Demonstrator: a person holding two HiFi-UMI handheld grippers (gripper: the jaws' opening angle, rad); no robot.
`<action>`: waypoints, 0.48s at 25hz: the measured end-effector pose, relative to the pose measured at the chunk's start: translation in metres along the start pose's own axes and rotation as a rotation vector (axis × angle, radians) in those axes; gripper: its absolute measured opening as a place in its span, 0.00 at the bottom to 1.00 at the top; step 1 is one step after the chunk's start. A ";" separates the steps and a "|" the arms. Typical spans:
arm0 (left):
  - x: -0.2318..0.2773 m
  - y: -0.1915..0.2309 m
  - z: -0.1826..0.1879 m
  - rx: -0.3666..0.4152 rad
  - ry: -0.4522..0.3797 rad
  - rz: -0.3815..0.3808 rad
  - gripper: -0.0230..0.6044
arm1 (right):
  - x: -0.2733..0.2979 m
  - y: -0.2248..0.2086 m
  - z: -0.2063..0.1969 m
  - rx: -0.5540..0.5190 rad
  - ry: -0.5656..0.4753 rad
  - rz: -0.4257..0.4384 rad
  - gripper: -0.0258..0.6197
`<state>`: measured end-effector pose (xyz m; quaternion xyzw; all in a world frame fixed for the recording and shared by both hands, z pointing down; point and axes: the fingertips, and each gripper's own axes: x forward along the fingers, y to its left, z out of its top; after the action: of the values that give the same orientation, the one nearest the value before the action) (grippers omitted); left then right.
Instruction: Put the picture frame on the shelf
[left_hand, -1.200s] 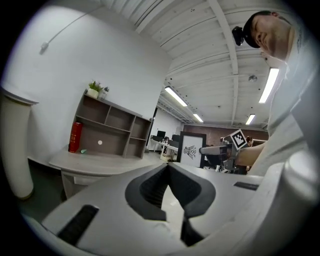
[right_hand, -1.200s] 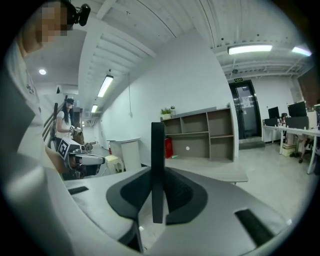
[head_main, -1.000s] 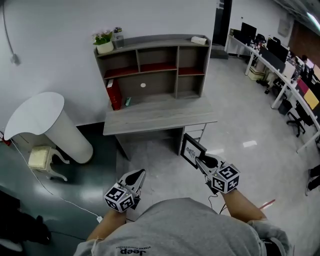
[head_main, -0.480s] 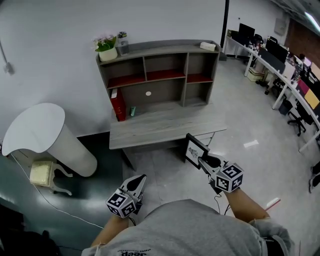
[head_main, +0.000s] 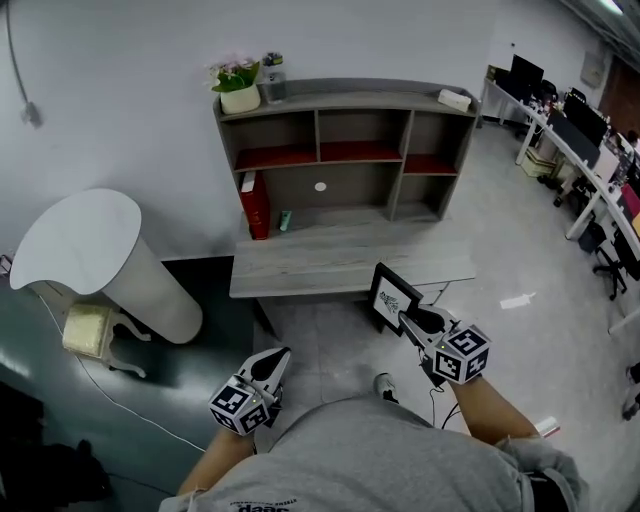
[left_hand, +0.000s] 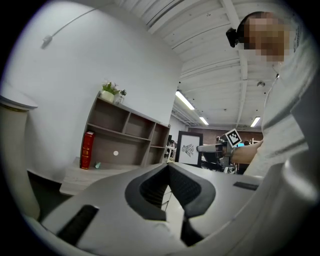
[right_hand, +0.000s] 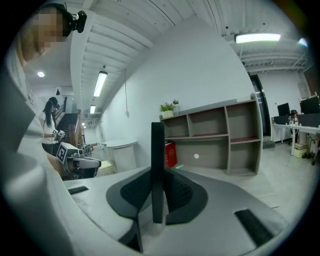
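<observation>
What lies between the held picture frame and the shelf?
Head view: only bare grey desktop separates the picture frame from the shelf.

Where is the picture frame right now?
Head view, right of centre: the frame is clamped in the right gripper, in front of the desk.

The grey left gripper (left_hand: 168, 166) is seen with its dark pads brought together, nothing between them; beyond, a grey wooden shelf unit (left_hand: 131, 131) is set against the wall, a red upright book (left_hand: 87, 149) lodged in its lower left compartment; a black-framed white picture (left_hand: 188, 148) is clamped upright by the right gripper (left_hand: 200, 148).
</observation>
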<state>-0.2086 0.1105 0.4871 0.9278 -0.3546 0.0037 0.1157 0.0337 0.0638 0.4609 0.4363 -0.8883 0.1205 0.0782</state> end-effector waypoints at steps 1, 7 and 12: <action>0.003 0.004 0.001 0.003 -0.001 0.014 0.06 | 0.008 -0.005 0.001 -0.007 0.000 0.016 0.16; 0.045 0.030 0.004 0.001 -0.003 0.106 0.06 | 0.059 -0.054 0.008 -0.014 -0.011 0.112 0.16; 0.106 0.050 0.025 -0.005 -0.025 0.157 0.06 | 0.095 -0.113 0.028 -0.022 -0.015 0.184 0.16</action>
<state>-0.1645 -0.0006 0.4829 0.8968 -0.4277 0.0001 0.1129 0.0643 -0.0825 0.4739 0.3529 -0.9264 0.1142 0.0650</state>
